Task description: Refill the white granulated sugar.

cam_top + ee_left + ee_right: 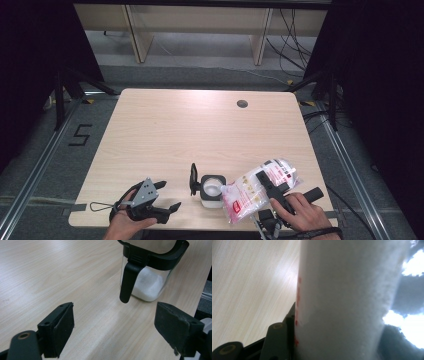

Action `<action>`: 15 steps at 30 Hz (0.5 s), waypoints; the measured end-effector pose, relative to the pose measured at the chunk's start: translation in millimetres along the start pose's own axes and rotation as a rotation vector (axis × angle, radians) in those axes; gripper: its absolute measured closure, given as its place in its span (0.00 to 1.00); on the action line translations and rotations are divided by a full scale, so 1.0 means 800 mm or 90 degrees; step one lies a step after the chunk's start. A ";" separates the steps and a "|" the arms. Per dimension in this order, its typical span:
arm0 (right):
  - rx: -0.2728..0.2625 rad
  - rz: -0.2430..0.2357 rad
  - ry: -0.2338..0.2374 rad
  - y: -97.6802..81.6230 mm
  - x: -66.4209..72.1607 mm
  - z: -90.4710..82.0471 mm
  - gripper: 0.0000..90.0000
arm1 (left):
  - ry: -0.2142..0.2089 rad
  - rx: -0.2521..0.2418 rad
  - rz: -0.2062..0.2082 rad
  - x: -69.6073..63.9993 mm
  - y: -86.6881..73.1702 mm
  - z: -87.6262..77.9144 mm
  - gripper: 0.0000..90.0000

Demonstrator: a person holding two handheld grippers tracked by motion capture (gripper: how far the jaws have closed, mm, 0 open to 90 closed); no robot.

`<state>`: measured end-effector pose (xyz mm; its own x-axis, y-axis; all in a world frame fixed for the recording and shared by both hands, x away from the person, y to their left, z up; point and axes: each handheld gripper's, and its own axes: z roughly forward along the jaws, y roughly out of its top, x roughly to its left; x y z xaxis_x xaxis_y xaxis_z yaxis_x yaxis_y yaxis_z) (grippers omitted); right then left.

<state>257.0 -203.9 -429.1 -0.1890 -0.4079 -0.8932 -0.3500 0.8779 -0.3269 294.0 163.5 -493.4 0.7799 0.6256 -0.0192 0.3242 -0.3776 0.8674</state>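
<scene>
A small clear jar (pixel 212 191) with white granules stands near the table's front edge, its black flip lid (pixel 193 179) standing open on its left side. My right gripper (pixel 270 184) is shut on a clear bag of white granules with red print (pixel 250 194), which leans with its lower end against the jar's right side. In the right gripper view the bag (pixel 342 300) sits close against the camera beside one black finger (pixel 277 340). My left gripper (pixel 169 196) is open and empty, left of the jar. The left gripper view has the jar (pixel 150 282) ahead of the open gripper (pixel 115 317).
The light wooden table (pixel 200 130) has a round cable hole (pixel 242 103) at the back right. Jar, bag and both hands crowd the front edge. Black stand legs (pixel 65 90) and cables (pixel 295 45) lie on the floor around the table.
</scene>
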 end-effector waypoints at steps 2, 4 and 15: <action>-0.010 -0.018 -0.007 0.001 -0.003 0.001 0.55 | 0.000 0.000 0.006 0.000 0.000 0.000 0.18; -0.012 -0.015 -0.008 0.001 -0.003 0.000 0.54 | 0.002 0.000 0.007 0.000 0.000 0.000 0.18; 0.000 -0.015 -0.002 0.002 -0.003 -0.001 0.55 | 0.002 0.000 0.007 0.001 0.000 0.000 0.18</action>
<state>256.5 -201.8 -427.3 -0.1779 -0.4277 -0.8862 -0.3549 0.8679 -0.3476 294.5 163.6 -493.4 0.7819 0.6234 -0.0089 0.3165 -0.3846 0.8671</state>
